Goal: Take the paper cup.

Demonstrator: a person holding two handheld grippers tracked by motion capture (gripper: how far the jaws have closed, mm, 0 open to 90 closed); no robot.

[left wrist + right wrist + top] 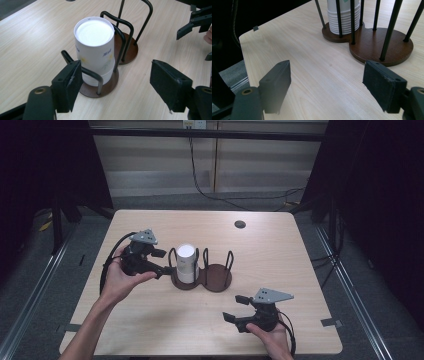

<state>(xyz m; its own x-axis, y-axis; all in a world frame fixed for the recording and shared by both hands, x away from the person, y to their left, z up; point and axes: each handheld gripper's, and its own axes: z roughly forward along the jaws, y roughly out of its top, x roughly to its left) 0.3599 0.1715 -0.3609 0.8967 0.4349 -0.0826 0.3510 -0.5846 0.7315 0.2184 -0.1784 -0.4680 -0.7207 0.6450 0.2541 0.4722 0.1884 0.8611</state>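
A stack of white paper cups (186,263) stands upside down in the left bay of a brown two-bay holder (218,279) with black wire loops, at mid-table. My left gripper (165,262) sits just left of the stack, open, with nothing between its pads. In the left gripper view the cups (95,47) stand just beyond the left gripper (116,75), with the holder's empty bay (130,53) behind them. My right gripper (232,307) is held open near the front edge, apart from the holder. In the right gripper view it (327,80) faces bare tabletop, with the holder (372,47) and cups (343,22) ahead.
A dark round grommet (240,224) sits in the wooden table (280,250) near the far edge. Cables (210,195) trail on the floor behind. Grey tape marks (331,322) lie at the front corners. Black curtains hang on both sides.
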